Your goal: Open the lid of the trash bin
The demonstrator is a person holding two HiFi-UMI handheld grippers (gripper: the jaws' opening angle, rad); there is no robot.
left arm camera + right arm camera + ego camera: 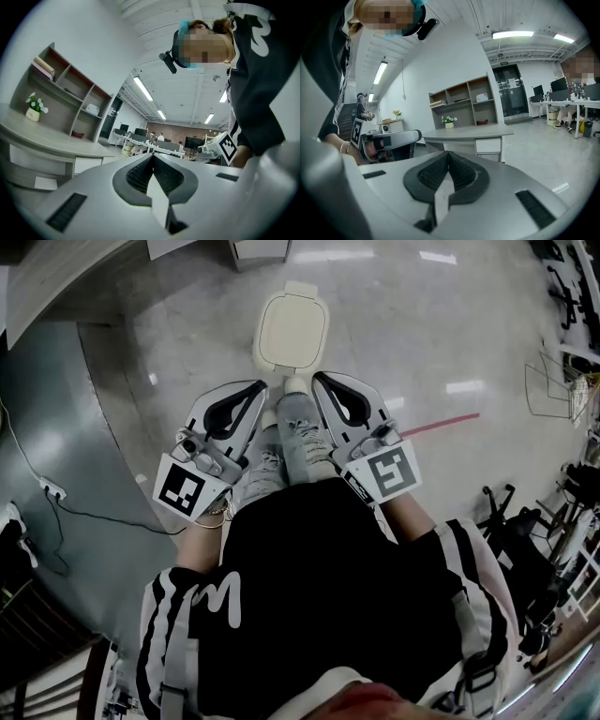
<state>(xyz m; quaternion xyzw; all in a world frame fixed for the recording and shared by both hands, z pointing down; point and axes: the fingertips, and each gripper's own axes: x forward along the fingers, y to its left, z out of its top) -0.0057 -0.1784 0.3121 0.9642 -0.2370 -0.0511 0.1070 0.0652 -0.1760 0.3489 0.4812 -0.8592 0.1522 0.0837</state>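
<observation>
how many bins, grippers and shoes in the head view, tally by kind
trash bin: 1
grippers: 2, left gripper and right gripper
shoes: 2, left shoe and right shoe
total: 5

Trash bin [259,351] standing upright on glossy grey floor [394,324], showing from straight above in head view. Cream body, rounded-rectangle outline. Lid [292,330] lying flat, closed, covering whole top, hinge bar sitting at far edge. Near edge meeting toe of grey shoe [298,418].

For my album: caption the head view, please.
Closed trash bin at a person's feet, left gripper and right gripper shut.
</observation>
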